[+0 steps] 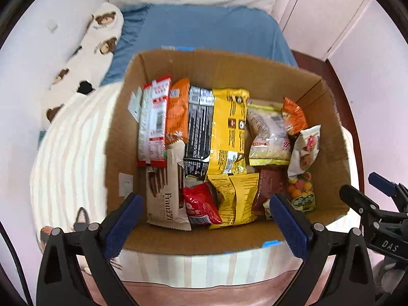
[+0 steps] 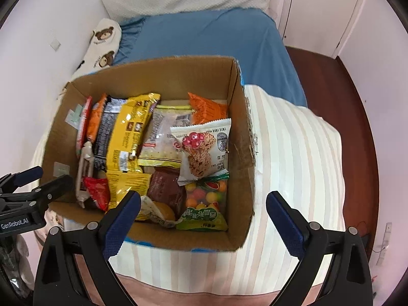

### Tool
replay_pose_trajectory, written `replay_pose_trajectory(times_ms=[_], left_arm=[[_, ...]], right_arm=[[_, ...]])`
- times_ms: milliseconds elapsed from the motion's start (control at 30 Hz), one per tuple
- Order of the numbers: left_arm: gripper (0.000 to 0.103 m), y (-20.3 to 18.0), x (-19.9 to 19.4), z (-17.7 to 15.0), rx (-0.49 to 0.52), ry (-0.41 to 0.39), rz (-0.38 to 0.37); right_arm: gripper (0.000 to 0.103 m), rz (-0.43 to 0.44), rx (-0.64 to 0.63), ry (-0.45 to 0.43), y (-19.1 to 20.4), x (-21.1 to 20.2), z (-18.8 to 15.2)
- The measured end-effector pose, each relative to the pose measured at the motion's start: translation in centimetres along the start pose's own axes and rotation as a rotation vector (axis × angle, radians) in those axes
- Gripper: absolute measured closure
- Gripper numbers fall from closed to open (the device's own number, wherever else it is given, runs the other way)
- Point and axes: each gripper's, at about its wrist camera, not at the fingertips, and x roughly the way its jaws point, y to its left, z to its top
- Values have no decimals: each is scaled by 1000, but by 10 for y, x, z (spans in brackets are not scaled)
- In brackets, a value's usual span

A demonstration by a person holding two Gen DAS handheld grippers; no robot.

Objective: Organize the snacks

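Left wrist view: left tool and right tool (both spread, empty) hover over the snack box.

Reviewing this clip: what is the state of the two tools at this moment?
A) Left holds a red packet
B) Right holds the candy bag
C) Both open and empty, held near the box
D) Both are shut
C: the left tool and the right tool each show widely spread fingers with nothing between them, held by the near edge of the cardboard box of snacks.
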Motion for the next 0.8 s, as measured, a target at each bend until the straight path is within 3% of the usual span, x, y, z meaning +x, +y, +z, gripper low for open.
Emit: replay_pose_trajectory(times_ms=[333,800], left_arm=[[1,-16,-79,-51,24,-191,63],[1,-18,-166,-131,4,-336,21]], right_arm=[[1,-19,12,-199,2,-86,-46],[0,-7,1,-383,14,-196,-138]])
